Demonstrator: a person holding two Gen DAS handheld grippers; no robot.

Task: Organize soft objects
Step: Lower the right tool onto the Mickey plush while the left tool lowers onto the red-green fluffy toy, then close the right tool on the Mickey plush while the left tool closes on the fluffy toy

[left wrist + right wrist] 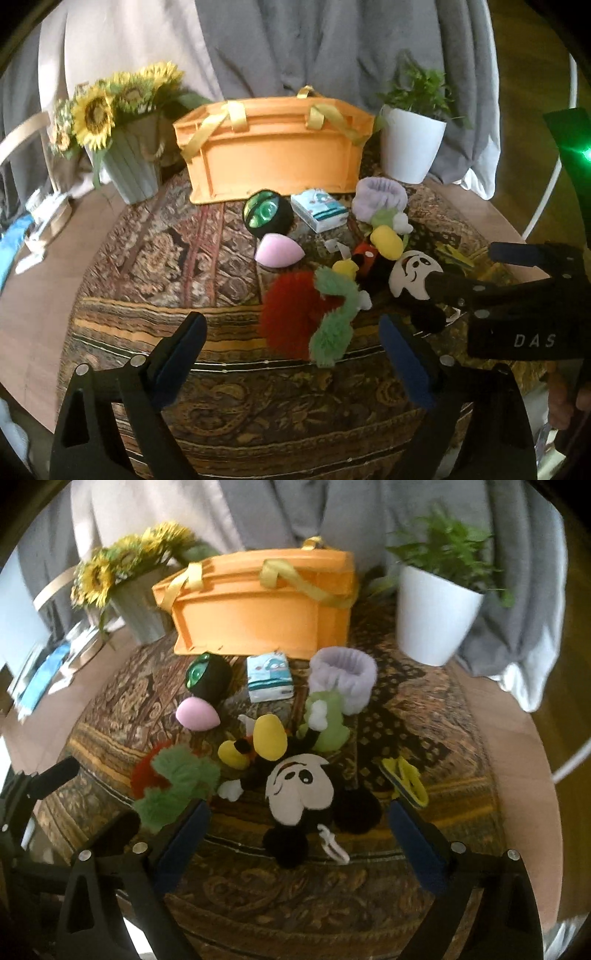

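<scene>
Soft toys lie in a heap on the patterned cloth (155, 258): a red and green fuzzy toy (306, 317), a Mickey plush (299, 794), a pink egg-shaped sponge (279, 251), a lilac wristband (380, 197) and a green plush (327, 716). An orange basket (273, 155) with yellow handles stands behind them. My left gripper (295, 354) is open just in front of the fuzzy toy. My right gripper (299, 845) is open with the Mickey plush's head between its fingers; it shows in the left wrist view (480, 269) beside Mickey's face.
A sunflower pot (129, 166) stands left of the basket and a white plant pot (412, 144) right. A black and green round object (267, 216), a tissue pack (319, 210) and a yellow clip (404, 781) lie on the cloth. A grey curtain hangs behind.
</scene>
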